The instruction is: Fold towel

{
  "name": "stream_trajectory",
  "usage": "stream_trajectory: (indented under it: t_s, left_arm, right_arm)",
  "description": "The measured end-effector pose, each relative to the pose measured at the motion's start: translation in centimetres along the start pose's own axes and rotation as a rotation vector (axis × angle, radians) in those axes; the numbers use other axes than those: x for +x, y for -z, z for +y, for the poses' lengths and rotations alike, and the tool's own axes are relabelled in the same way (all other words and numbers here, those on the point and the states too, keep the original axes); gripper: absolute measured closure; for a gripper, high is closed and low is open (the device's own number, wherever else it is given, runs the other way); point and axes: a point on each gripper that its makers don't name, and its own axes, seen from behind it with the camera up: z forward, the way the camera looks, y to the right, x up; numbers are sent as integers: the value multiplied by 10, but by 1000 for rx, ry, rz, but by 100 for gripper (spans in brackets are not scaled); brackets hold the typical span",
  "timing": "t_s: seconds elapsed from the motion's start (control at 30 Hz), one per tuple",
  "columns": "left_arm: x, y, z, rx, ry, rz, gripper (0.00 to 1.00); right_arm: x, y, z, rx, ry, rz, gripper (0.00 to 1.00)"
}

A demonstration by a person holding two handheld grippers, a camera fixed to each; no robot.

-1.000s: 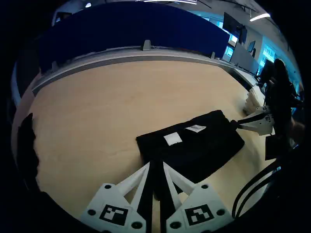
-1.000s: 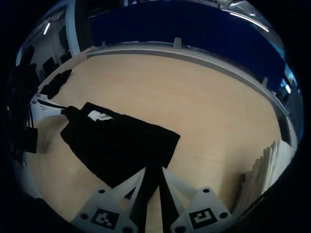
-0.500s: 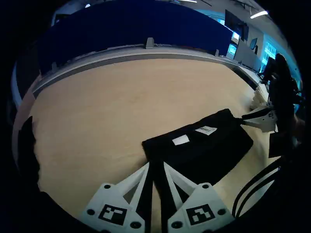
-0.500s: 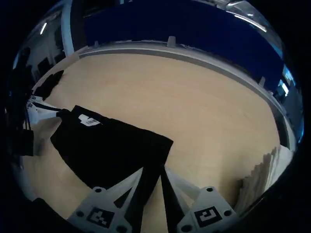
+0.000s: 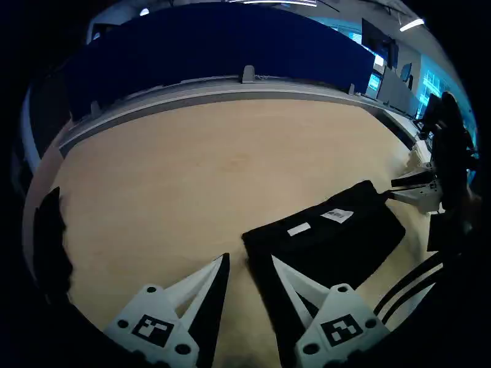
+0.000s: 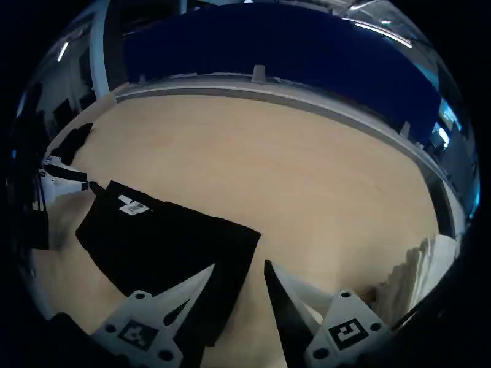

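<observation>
Pale wood tabletop (image 5: 184,172) runs back to a grey rail and a dark blue partition (image 5: 215,49) in the left gripper view. At the table's far left edge lies a heap of dark cloth (image 5: 49,245). Along the bottom, the left gripper (image 5: 248,256) has its two white fingers spread apart with nothing clamped between them. Its left finger lies over bare wood and its right finger overlaps the near side of the towel. The towel (image 5: 331,242) is black, folded into a flat oblong, and lies on the table right of centre, with its near corner just at the gap between the fingertips. Two small white labels (image 5: 336,215) sit on its top face. At the towel's far right corner the right gripper (image 5: 399,190) points in, its tips just beside the cloth, and it is held by a person in dark clothing (image 5: 451,159). Black cables (image 5: 411,282) curve below it.

In the right gripper view, the left gripper shows at the far left edge, its tip just beside the towel's far corner. The towel spreads across the lower left, one label near that corner. The right gripper's own fingers stand parted at the bottom and grasp nothing. The left one overlaps the towel's near edge and the right one lies over bare table. At the right edge stands a stack of pale folded cloths (image 6: 417,270).
</observation>
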Motion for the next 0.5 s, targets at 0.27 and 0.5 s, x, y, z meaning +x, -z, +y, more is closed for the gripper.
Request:
stream_trajectory:
  t_s: [0.27,0.5]
  left_arm:
    - [0,8,-6,7,10,7,26]
    - [1,14,-3,-3,14,11,17]
  right_arm:
    - [14,4,3,-6,-23,33,19]
    - [15,9,1,-1,-36,44,10]
